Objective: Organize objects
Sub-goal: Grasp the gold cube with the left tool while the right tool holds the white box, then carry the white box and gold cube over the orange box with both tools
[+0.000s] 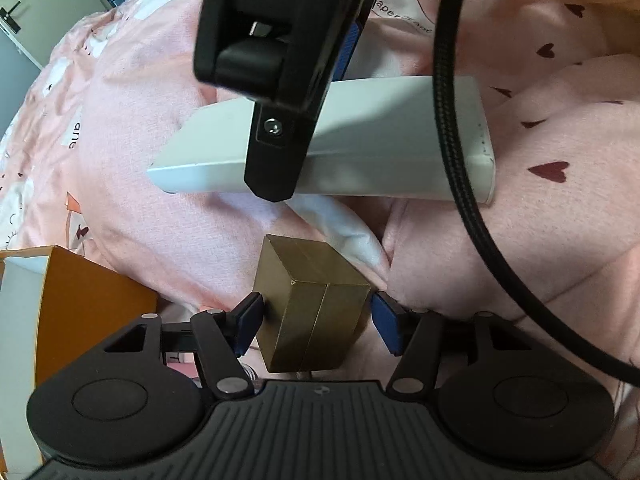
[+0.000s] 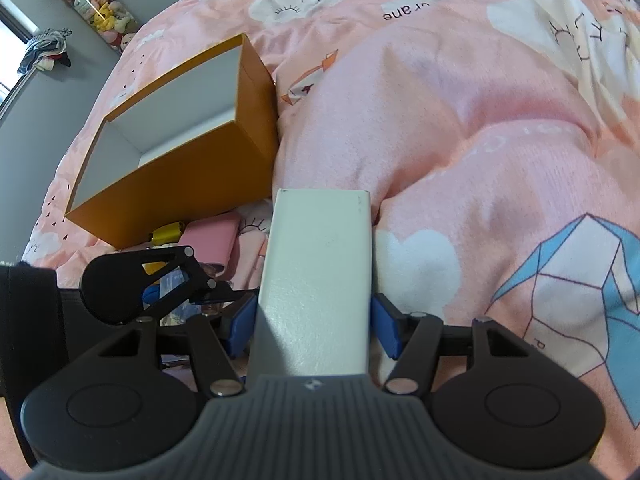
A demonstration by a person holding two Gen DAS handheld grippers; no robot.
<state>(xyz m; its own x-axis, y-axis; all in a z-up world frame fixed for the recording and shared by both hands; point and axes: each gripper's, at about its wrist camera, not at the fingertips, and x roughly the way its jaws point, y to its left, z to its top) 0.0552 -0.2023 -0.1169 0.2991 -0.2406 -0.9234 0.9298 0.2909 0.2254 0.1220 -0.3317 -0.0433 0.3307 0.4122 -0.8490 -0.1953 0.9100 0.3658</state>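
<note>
My left gripper (image 1: 316, 322) is shut on a gold box (image 1: 312, 308), its blue pads (image 1: 250, 322) pressed on the box's two sides, and holds it above the pink bedding. My right gripper (image 2: 314, 326) is shut on a long white box (image 2: 320, 276); the box sticks out forward between the blue pads (image 2: 242, 318). In the left wrist view the right gripper's black finger (image 1: 280, 80) crosses the same white box (image 1: 380, 140) from above. An open orange box with a white inside (image 2: 192, 140) lies on the bed to the left; its corner shows in the left wrist view (image 1: 92, 304).
A pink duvet (image 2: 460, 120) with clouds and paper cranes covers the bed in soft folds. A pink item (image 2: 208, 244), a yellow item (image 2: 168, 234) and small clutter lie by the orange box. A black braided cable (image 1: 460, 160) hangs across the right. Grey wall (image 2: 40, 128) at left.
</note>
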